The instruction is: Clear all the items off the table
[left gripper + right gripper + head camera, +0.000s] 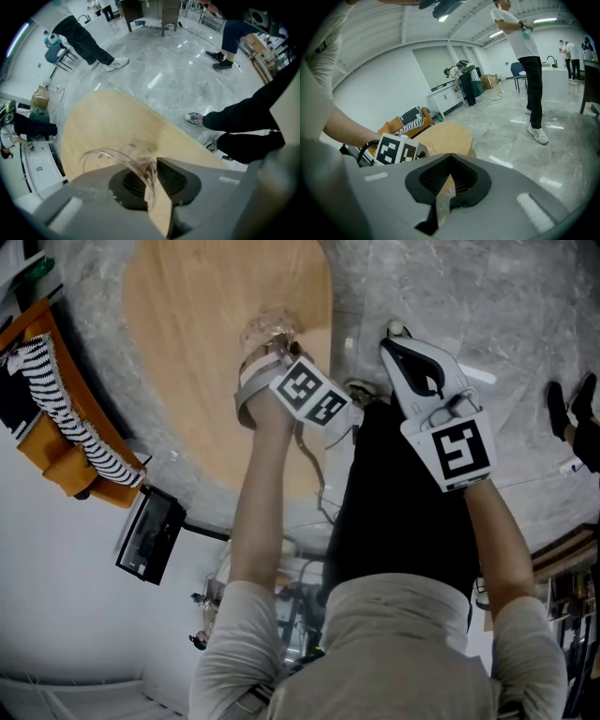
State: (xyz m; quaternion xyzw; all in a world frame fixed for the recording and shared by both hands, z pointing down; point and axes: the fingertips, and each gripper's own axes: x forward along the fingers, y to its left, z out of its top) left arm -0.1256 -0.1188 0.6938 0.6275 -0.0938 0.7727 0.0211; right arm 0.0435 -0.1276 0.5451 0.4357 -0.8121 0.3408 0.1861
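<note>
— Table (187, 352), round, pale wood. How much is left on it?
— One item, as far as the views reach: a clear glass (270, 331), over the wood near the edge closest to the person. The rest of the visible top is bare. The strip under the grippers is hidden, so not fully checked.
— So the job is nearly done?
— My reading: last piece in hand, not yet off. The glass sits above the tabletop, not beyond its edge. Cannot tell whether its base touches the wood or hangs just over it.
— Anything in the glass?
— Looks empty. Wood shows straight through the wall; no liquid line, nothing lying inside. There is a faint pattern on the wall, too blurred to name.
— Who has it?
— Left gripper (151, 180). Jaws pinched on the rim, with the glass wall running down between the two pads.
— And the other?
— Right gripper (446, 180), just beside the left one, past the table edge, over the grey floor (525, 315). Jaws closed together, only a thin slit between the pads, nothing in it.
— What remains, then?
— Carry the glass clear of the table and set it down elsewhere. No bin or tray for it shows in any view.
</note>
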